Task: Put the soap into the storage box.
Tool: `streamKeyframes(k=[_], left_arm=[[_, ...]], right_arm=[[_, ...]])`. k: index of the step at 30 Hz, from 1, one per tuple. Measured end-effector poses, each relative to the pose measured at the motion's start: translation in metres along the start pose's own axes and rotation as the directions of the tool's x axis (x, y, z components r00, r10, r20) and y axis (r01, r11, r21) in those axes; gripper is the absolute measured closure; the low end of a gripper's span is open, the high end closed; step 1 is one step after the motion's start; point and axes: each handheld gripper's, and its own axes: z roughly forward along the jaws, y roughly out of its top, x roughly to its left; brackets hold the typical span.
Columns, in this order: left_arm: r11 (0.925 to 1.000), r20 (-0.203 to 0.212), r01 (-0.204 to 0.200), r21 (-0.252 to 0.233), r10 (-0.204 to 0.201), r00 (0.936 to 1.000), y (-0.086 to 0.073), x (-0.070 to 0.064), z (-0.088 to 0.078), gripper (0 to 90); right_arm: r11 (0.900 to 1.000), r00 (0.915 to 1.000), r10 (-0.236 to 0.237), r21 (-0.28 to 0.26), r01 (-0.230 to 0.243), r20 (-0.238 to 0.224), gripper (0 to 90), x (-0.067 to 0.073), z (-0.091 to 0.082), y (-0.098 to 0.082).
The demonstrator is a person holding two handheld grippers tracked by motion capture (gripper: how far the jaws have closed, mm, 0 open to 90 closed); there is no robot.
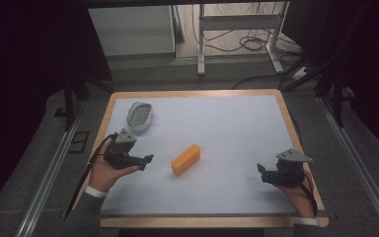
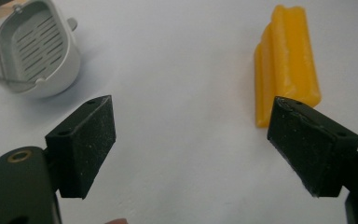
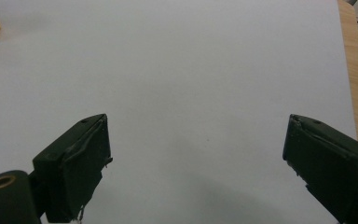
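Left side: the left gripper (image 1: 147, 160) is held in the person's left hand (image 1: 106, 173), which enters from the bottom edge with a grey sleeve and white cuff. The gripper points toward the table centre, jaws level with the surface plane and directed at the yellow block (image 1: 185, 159). In the left gripper view the jaws stand wide apart and released; nothing lies between the pads, and bare table surface shows in the gap. The yellow block (image 2: 286, 60) lies just beyond the far jaw, apart from it. A grey slotted dish (image 2: 35, 46) sits beyond the near jaw; in the high view the grey slotted dish (image 1: 139, 116) rests near the table's rear left corner, behind the left gripper.

Centre: the yellow block lies flat on the white table surface (image 1: 227, 133), angled diagonally, closer to the left gripper than to the right.

Right side: the right gripper (image 1: 261, 174) is held in the right hand (image 1: 301, 195) near the table's front right, jaws pointing toward the centre. In the right gripper view the jaws are spread and released, with nothing between them.

Surroundings: the table has a light wooden rim (image 1: 291, 123). Grey flooring, metal rails, a white frame and loose cables lie beyond; the room is dark at both sides.
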Motion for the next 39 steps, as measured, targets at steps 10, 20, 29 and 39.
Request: streamKeyframes(k=[10,20,29,39], left_arm=[[0.9990,0.033,-0.017,0.040,0.015,0.9993,0.020,-0.006,0.006,17.7],[0.9937,0.057,-0.073,0.085,0.069,0.9960,0.039,-0.025,0.016,17.1],[0.9891,0.085,-0.097,0.111,0.088,0.9926,0.052,-0.039,0.033,16.9],[0.9823,0.130,-0.103,0.156,0.083,0.9880,0.058,-0.051,0.059,17.9]], right_arm=[[1.000,0.9998,0.012,0.004,-0.012,0.017,7.7,-0.002,-0.004,-0.004],[1.000,0.9995,0.017,-0.004,-0.017,0.027,7.6,-0.004,-0.005,-0.003],[1.000,0.9989,0.029,0.007,-0.029,0.037,7.6,-0.006,-0.004,-0.005],[0.999,0.9985,0.033,0.005,-0.033,0.044,7.6,-0.006,-0.004,-0.006]])
